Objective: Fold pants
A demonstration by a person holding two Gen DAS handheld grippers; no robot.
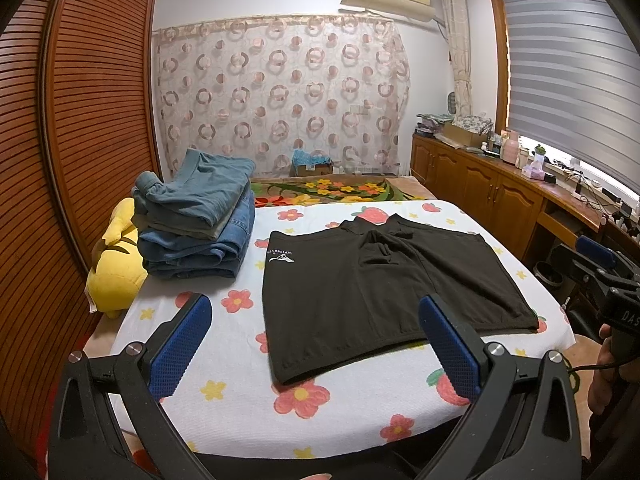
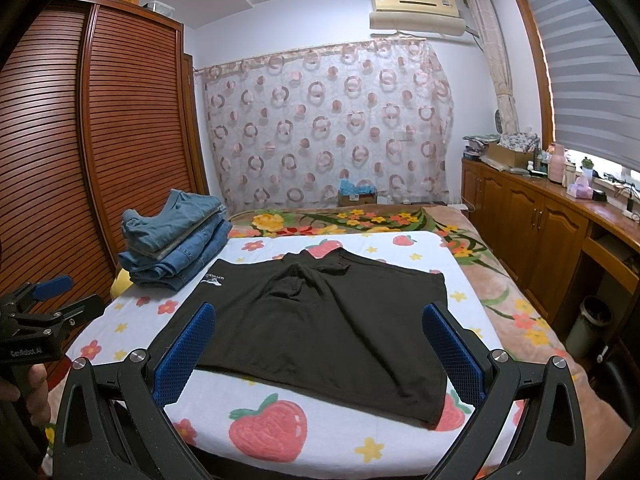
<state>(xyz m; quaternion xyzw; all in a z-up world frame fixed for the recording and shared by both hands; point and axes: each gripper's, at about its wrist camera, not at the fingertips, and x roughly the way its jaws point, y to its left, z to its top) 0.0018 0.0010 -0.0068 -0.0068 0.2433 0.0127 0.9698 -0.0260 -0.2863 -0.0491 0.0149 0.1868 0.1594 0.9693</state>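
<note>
left gripper — jaws wide | right gripper — jaws wide

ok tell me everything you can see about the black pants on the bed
The black pants are a short pair in soft, matte knit-looking fabric, lying flat and spread wide on the flower and strawberry print cloth. A small white logo sits near the far left corner. The fabric bunches into folds at the far middle; the near hem is straight. Nothing grips them: both grippers hover open at the near edge. The folded jeans stack sits apart, to the left.
</note>
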